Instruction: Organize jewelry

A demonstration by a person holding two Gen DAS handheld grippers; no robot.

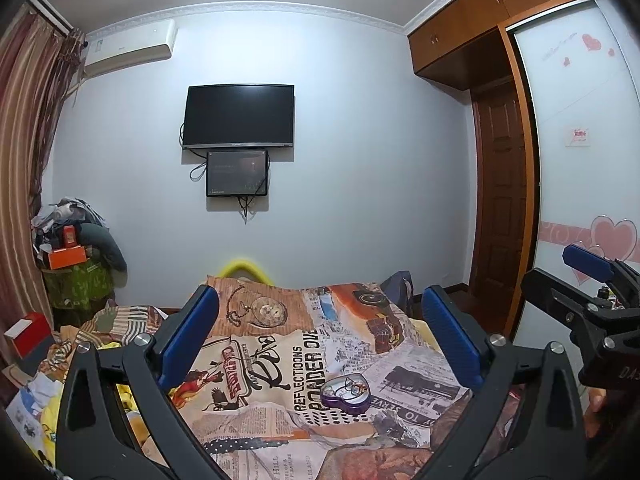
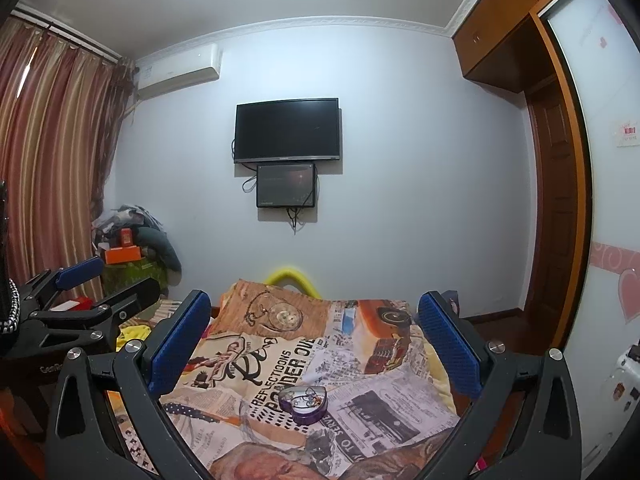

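Above the bedspread (image 1: 280, 360), both hand-held grippers, left (image 1: 320, 344) and right (image 2: 316, 344), hover level, jaws apart, flanking the jewelry box (image 1: 346, 394)

A purple heart-shaped tin (image 1: 345, 395) sits on a newsprint-collage bedspread (image 1: 280, 360) (tan, orange, cream), near blue-padded black grippers (image 1: 320, 336), beside red-striped curtains (image 2: 52, 160).

One purple heart-shaped tin (image 1: 345, 395) lies on the bed (image 1: 280, 360) at 6 o'clock, holding several small jewelry pieces (image 1: 348, 388) too tangled to count. Two dark screens (image 1: 239, 116) hang at 12 o'clock. One air conditioner (image 1: 130, 47) sits at 10 o'clock. Two grippers, each with two blue fingers (image 1: 188, 332).
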